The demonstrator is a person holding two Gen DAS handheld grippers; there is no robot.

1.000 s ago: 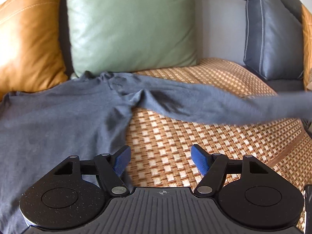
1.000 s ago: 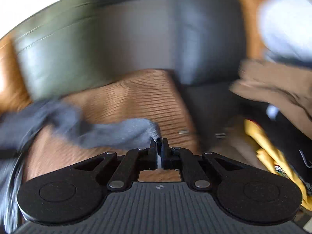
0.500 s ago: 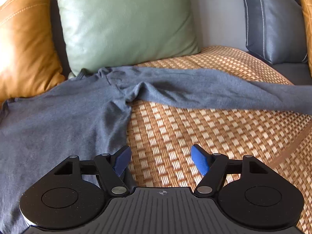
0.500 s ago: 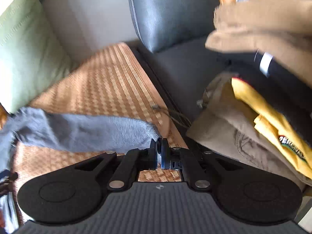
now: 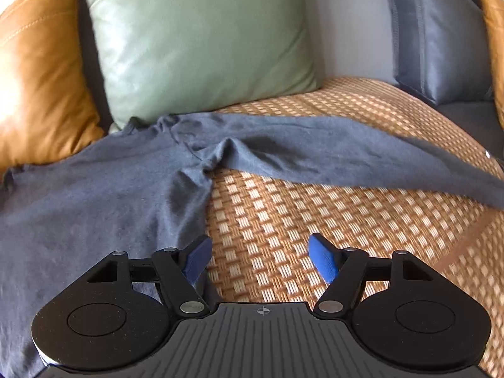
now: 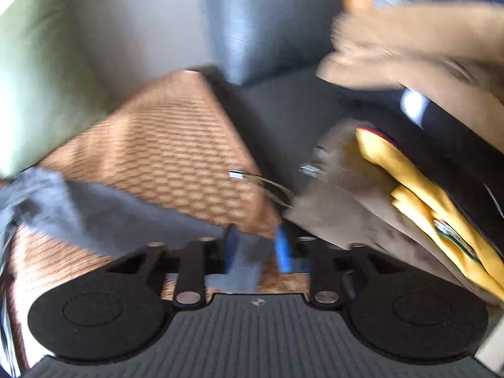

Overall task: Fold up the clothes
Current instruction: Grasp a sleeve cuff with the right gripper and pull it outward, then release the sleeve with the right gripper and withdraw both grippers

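A grey long-sleeved shirt [image 5: 94,201] lies flat on the woven mat [image 5: 299,220] of a sofa, its sleeve [image 5: 330,157] stretched out to the right. My left gripper [image 5: 256,260] hovers open over the mat beside the shirt's edge, nothing between its blue pads. In the blurred right wrist view the sleeve's end [image 6: 132,217] lies between the blue pads of my right gripper [image 6: 256,249]. Its jaws are opening and the pads stand apart from the cloth.
Orange [image 5: 41,72], green [image 5: 201,41] and dark grey cushions [image 5: 441,37] line the sofa back. To the right of the mat lies a pile of clothes: tan [image 6: 425,50], brown [image 6: 346,208], yellow [image 6: 419,189] and black. A thin cable [image 6: 261,182] lies at the mat's edge.
The right gripper, shut on the sleeve's end before, has parted its pads. The sleeve has come down to lie stretched out on the mat. The left gripper has stayed in place.
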